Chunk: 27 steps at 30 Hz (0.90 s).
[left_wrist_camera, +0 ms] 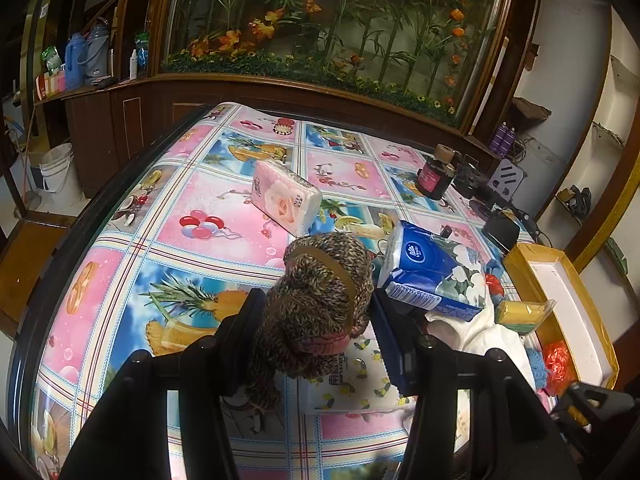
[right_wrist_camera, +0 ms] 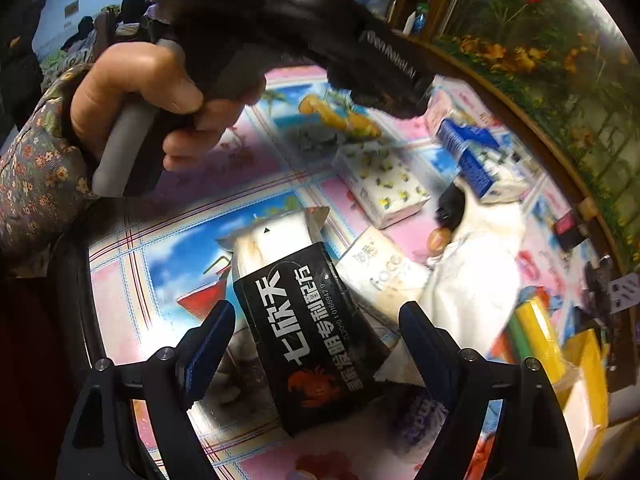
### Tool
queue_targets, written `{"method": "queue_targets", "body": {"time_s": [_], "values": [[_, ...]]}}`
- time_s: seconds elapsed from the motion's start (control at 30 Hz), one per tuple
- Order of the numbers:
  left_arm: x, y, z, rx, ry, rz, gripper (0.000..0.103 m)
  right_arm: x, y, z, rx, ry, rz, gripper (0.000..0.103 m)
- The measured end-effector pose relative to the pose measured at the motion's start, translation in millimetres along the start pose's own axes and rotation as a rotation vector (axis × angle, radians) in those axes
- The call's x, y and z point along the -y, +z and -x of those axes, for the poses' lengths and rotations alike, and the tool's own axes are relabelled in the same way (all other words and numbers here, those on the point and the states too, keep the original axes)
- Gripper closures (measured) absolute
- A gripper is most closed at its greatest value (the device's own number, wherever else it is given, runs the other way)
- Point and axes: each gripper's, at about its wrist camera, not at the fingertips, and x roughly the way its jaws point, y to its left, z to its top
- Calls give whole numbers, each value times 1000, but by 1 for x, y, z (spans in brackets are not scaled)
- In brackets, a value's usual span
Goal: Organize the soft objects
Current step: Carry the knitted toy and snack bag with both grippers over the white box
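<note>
My left gripper (left_wrist_camera: 316, 320) has its fingers clamped on a brown knitted hat (left_wrist_camera: 320, 300), bunched up between them and held above the desk (left_wrist_camera: 120, 240), its long axis running away from me toward the pink tissue pack (left_wrist_camera: 286, 202). My right gripper (right_wrist_camera: 316, 340) stands wide, nothing pressed, over a black packet with white lettering (right_wrist_camera: 308, 340) that lies lengthwise between the fingers, its pale end pointing away. A blue tissue pack (left_wrist_camera: 432, 268) leans on white cloth (left_wrist_camera: 468, 332) just right of the hat. The desk wears a fruit-print oilcloth; behind it stands a wooden cabinet with artificial flowers (left_wrist_camera: 340, 20).
</note>
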Motion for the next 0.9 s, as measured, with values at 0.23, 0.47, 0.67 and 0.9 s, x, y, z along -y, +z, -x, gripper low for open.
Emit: {"method": "queue_targets", "body": {"time_s": [0.23,0.47,0.67,0.9], "values": [[1,1,2,6,-4,3,51,2,-15,8,56,56,-82,49],[2,1,4,17,5,2,51,23,-32,62,309,53,-303,50],[5,0,3,29,35,-14,51,79,-47,99,551,10,-572,50],[15,0,11,99,49,-26,51,149,-36,113,684,-113,-817,50]]}}
